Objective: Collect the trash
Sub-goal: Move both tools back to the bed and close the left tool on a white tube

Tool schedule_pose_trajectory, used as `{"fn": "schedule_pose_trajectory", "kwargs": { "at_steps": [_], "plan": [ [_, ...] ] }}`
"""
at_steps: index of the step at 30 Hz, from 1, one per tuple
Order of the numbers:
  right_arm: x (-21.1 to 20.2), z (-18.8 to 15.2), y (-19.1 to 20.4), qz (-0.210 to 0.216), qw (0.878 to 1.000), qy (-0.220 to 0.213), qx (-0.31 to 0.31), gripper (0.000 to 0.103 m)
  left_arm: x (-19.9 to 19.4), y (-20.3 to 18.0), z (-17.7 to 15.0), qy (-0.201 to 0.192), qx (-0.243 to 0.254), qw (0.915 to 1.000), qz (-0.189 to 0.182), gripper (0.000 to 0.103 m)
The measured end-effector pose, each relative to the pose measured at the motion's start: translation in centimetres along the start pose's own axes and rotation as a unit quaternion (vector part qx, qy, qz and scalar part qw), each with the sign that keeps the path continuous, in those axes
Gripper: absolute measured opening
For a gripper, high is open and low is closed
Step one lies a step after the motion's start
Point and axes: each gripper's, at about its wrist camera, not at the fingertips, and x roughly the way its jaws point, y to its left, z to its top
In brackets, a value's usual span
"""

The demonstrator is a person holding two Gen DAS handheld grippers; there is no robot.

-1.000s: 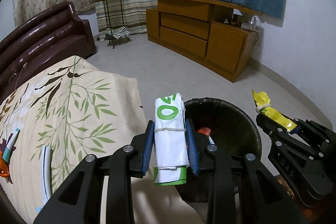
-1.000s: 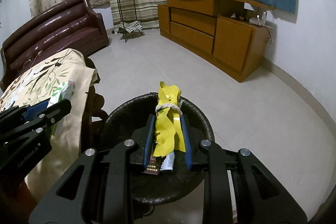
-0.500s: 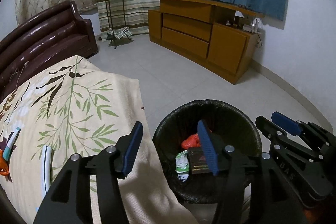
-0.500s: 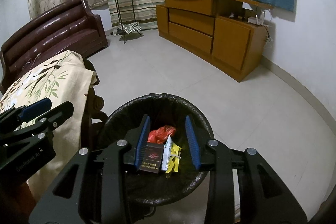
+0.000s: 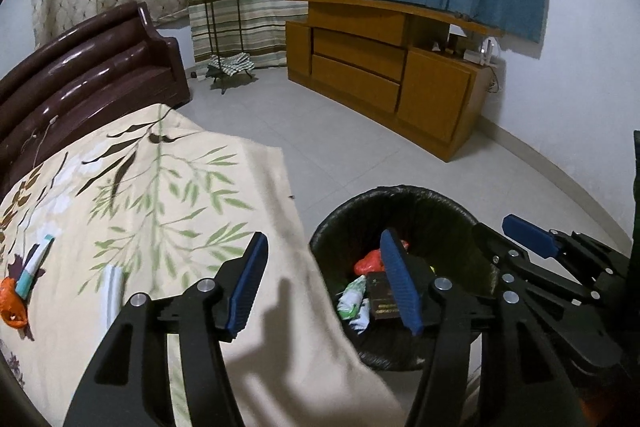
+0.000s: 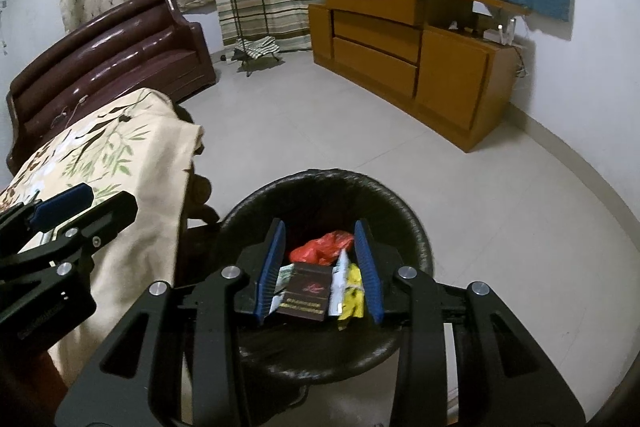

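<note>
A black-lined trash bin (image 5: pixel 440 199) (image 6: pixel 416 227) stands on the floor beside the cloth-covered table. It holds a red wrapper (image 6: pixel 324 245), a dark box (image 6: pixel 306 291), a yellow wrapper (image 6: pixel 354 287) and a white-green pack (image 5: pixel 354 297). My left gripper (image 5: pixel 326 285) is open and empty over the table's corner and the bin's left rim. My right gripper (image 6: pixel 320 269) is open and empty above the bin. On the table's left lie a white-teal tube (image 5: pixel 34 263), an orange wrapper (image 5: pixel 12 301) and a white strip (image 5: pixel 112 291).
A leaf-patterned cloth (image 5: pixel 140 195) covers the table. A brown sofa (image 5: pixel 88 75) stands behind it. A wooden cabinet (image 5: pixel 384 75) lines the far wall, with a plant stand (image 5: pixel 222 27) to its left. Grey tiled floor (image 6: pixel 360 131) lies beyond the bin.
Both grippers opened. The white-green pack dropped from the left and the yellow wrapper from the right into the bin. The left gripper has shifted toward the table.
</note>
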Motion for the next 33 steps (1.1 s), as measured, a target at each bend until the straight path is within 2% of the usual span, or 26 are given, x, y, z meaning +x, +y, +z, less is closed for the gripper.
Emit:
{"fn": "schedule_pose_trajectory", "kwargs": {
  "at_steps": [9, 12, 13, 19, 24, 31, 33],
  "plan": [
    [-1.2, -0.1, 4.1, 0.027, 0.999, -0.004, -0.031, 0.037, -2.3, 5.0, -1.3, 0.004, -0.031, 0.9987, 0.042, 0.059],
    [-1.5, -0.1, 5.3, 0.036, 0.999, -0.004, -0.041, 0.039, -2.9, 7.0, -1.6, 0.007, -0.047, 0.9971, 0.059, 0.059],
    [-1.6, -0.1, 5.8, 0.039, 0.998, -0.004, -0.046, 0.042, -3.0, 7.4, -1.7, 0.007, -0.050, 0.9967, 0.063, 0.059],
    [-2.0, 0.0, 8.3, 0.054, 0.996, -0.005, -0.069, 0.042, -3.2, 10.9, -2.7, 0.021, -0.074, 0.9931, 0.088, 0.059],
    [-2.1, -0.1, 9.9, 0.061, 0.995, -0.002, -0.080, 0.042, -2.7, 12.5, -3.5, 0.040, -0.082, 0.9911, 0.097, 0.059],
    [-1.8, 0.0, 11.5, 0.067, 0.994, 0.003, -0.090, 0.042, -1.6, 13.7, -3.9, 0.073, -0.088, 0.9898, 0.085, 0.059],
    [-1.7, -0.1, 11.8, 0.068, 0.993, 0.004, -0.092, 0.042, -1.5, 13.9, -4.0, 0.075, -0.089, 0.9900, 0.081, 0.049]
  ]
}}
